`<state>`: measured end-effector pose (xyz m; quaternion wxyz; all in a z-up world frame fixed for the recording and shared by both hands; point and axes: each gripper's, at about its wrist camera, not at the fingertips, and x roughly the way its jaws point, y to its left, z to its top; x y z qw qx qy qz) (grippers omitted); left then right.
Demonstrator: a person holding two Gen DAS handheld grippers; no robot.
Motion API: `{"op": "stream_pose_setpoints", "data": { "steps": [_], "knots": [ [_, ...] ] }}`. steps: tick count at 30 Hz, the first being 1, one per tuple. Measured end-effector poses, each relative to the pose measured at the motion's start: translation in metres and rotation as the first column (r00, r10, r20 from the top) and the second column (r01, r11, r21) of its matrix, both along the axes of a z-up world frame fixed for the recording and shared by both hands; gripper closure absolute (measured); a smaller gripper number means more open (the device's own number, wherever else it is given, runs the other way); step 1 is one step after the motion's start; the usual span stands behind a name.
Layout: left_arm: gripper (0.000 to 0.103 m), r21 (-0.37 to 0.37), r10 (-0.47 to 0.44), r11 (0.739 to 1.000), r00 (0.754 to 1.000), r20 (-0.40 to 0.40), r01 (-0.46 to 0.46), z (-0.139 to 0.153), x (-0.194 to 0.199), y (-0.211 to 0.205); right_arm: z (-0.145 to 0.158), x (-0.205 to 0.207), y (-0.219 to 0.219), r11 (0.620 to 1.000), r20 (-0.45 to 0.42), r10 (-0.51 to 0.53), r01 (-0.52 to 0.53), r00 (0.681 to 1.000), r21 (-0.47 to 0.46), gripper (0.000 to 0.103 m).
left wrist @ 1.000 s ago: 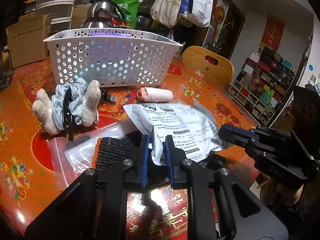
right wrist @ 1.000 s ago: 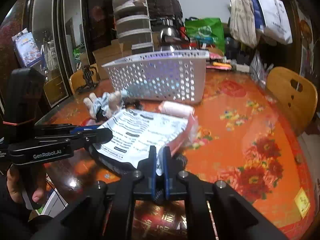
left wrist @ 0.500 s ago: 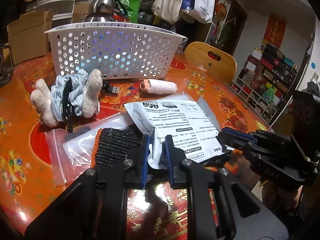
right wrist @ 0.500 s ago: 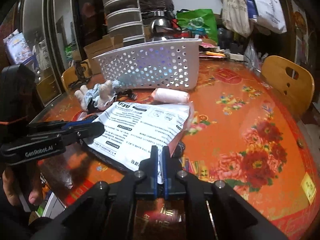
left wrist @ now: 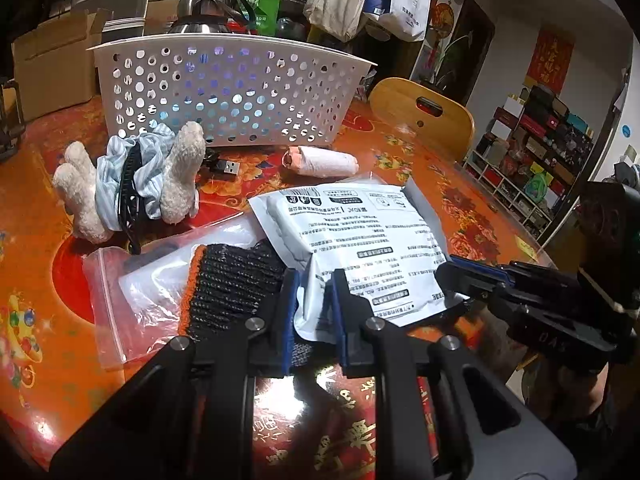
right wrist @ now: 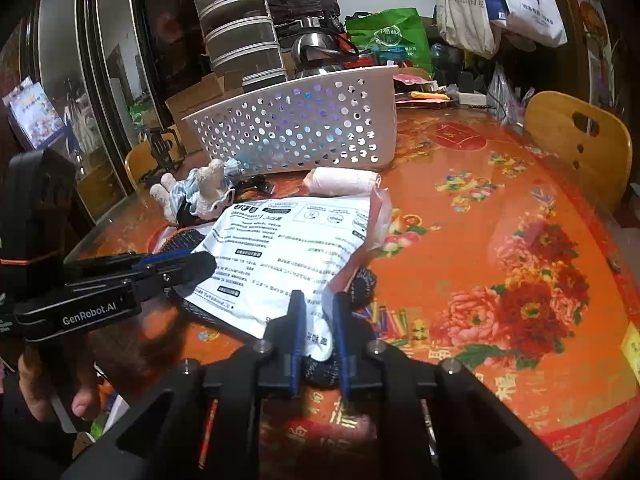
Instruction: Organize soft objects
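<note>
Left wrist view: left gripper [left wrist: 313, 300] pinching the near corner of a white printed pouch [left wrist: 360, 248], close to the table's [left wrist: 36, 280] near edge. Under the pouch, a black knit glove with orange cuff [left wrist: 228, 284], partly lying on a clear zip bag [left wrist: 120, 300]; contents of that bag not discernible. White perforated basket [left wrist: 228, 96] toward the table's far edge, interior hidden behind its wall, only bluish light through the holes. Just in front of the basket: plush toy wrapped in blue striped cloth [left wrist: 132, 184], USB plug [left wrist: 226, 167], rolled pink-and-white cloth [left wrist: 320, 162]. Right gripper [left wrist: 460, 276] at the pouch's right edge.

Right wrist view: right gripper [right wrist: 318, 316] nearly closed, jaws having just parted slightly, a fold of the pouch [right wrist: 288, 248] between the pads above the dark glove [right wrist: 360, 280]. Left gripper [right wrist: 200, 264] at the pouch's left edge, held by a hand [right wrist: 52, 384]. Basket [right wrist: 296, 128] beyond, contents again unseen. Rolled cloth [right wrist: 344, 182] and plush toy [right wrist: 200, 192] before it. Wooden chair [right wrist: 576, 140] past the table's right edge.
</note>
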<state>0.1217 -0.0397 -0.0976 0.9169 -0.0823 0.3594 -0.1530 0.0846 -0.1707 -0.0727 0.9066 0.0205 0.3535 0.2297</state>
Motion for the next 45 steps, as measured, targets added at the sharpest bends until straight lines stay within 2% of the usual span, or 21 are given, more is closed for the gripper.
{"op": "stream_pose_setpoints", "data": {
  "steps": [4, 11, 24, 29, 33, 37, 42, 45],
  "knots": [
    [0.088, -0.012, 0.004, 1.0, 1.0, 0.003, -0.004, 0.0, -0.001, 0.002, -0.003, 0.004, -0.008, 0.998, -0.022, 0.009, -0.008, 1.0, 0.06, 0.096],
    [0.091, -0.022, 0.002, 1.0, 0.999, 0.041, -0.001, 0.012, -0.006, 0.004, 0.01, -0.002, -0.005, 0.998, 0.023, 0.005, -0.006, 1.0, 0.056, 0.101],
    [0.091, -0.041, 0.021, 0.999, 0.989, 0.147, -0.015, 0.067, -0.014, 0.017, 0.064, -0.001, 0.002, 0.998, 0.132, 0.043, -0.048, 0.99, 0.041, 0.101],
    [0.091, -0.033, 0.035, 0.999, 0.981, 0.192, -0.029, 0.099, -0.009, 0.029, 0.09, 0.004, 0.014, 0.998, 0.185, 0.063, -0.067, 0.981, 0.014, 0.101],
    [0.091, -0.041, 0.045, 0.998, 0.976, 0.213, -0.037, 0.123, 0.004, 0.04, 0.116, 0.016, 0.025, 0.996, 0.23, 0.082, -0.085, 0.97, 0.002, 0.101],
    [0.091, -0.041, 0.044, 0.999, 0.976, 0.212, -0.036, 0.148, 0.034, 0.052, 0.142, 0.039, 0.034, 0.995, 0.255, 0.096, -0.098, 0.962, -0.007, 0.101],
    [0.091, -0.027, 0.054, 0.998, 0.981, 0.186, -0.05, 0.171, 0.098, 0.069, 0.174, 0.084, 0.055, 0.994, 0.28, 0.11, -0.103, 0.954, -0.041, 0.101],
    [0.091, -0.026, 0.07, 0.997, 0.987, 0.146, -0.067, 0.175, 0.137, 0.08, 0.183, 0.12, 0.067, 0.993, 0.253, 0.118, -0.111, 0.96, -0.043, 0.101]
  ]
}}
